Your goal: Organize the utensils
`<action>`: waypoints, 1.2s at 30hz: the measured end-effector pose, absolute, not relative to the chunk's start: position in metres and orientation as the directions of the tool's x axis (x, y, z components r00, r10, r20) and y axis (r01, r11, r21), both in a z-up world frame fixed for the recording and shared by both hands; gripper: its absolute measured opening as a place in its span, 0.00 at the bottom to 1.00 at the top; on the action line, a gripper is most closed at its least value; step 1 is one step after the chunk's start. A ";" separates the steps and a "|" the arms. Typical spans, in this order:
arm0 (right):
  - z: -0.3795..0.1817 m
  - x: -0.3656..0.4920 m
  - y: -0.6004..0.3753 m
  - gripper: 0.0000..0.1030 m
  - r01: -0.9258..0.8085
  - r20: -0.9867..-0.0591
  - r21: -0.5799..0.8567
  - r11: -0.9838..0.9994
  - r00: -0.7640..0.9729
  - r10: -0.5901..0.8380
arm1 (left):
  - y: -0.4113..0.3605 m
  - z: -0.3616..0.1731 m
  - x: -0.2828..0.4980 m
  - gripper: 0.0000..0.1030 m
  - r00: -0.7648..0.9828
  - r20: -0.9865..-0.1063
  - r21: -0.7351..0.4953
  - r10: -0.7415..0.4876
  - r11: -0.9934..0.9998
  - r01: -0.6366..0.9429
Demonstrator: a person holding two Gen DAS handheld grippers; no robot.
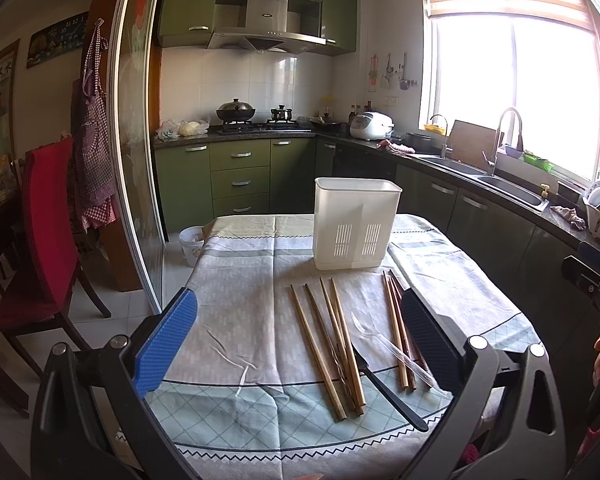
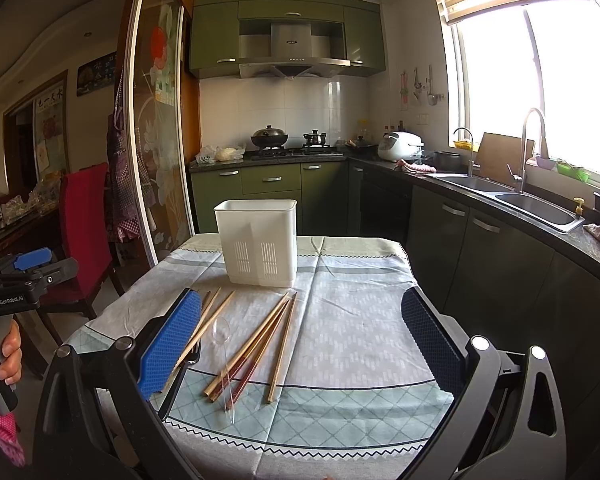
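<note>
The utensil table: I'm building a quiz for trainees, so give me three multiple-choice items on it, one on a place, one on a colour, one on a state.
1. Where does the white holder stand relative to the chopsticks?
A. Beyond them, farther from the cameras
B. On the floor
C. On top of them

2. What colour is the tableware holder?
A. Red
B. White
C. Black

3. What state are both claws in?
A. Shut on chopsticks
B. Shut on the clear spoon
C. Open, holding nothing

Answers:
1 A: the holder stands upright on the tablecloth, past the far tips of the chopsticks.
2 B: its slotted walls are plain white in both views.
3 C: the left claw and right claw show fingers spread wide, and the clear spoon lies on the cloth.
</note>
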State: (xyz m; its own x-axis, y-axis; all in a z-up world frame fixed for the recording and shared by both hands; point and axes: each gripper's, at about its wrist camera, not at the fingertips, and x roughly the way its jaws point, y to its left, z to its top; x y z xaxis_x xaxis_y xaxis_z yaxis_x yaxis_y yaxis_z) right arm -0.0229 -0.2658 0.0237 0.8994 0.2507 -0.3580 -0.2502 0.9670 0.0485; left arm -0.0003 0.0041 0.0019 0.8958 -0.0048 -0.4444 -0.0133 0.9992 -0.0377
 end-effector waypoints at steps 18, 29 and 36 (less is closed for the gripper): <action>0.017 -0.019 -0.268 0.96 -0.250 -0.364 0.050 0.967 0.897 0.251 | 0.005 0.001 0.000 0.94 0.896 -0.444 -0.039 -0.005 0.999 -0.013; 0.016 -0.019 -0.267 0.96 -0.250 -0.364 0.049 0.967 0.897 0.250 | 0.006 -0.003 -0.001 0.94 0.895 -0.446 -0.038 -0.004 0.999 -0.015; 0.016 -0.018 -0.267 0.96 -0.250 -0.366 0.049 0.967 0.896 0.250 | 0.007 -0.003 -0.001 0.94 0.894 -0.447 -0.038 -0.005 0.999 -0.013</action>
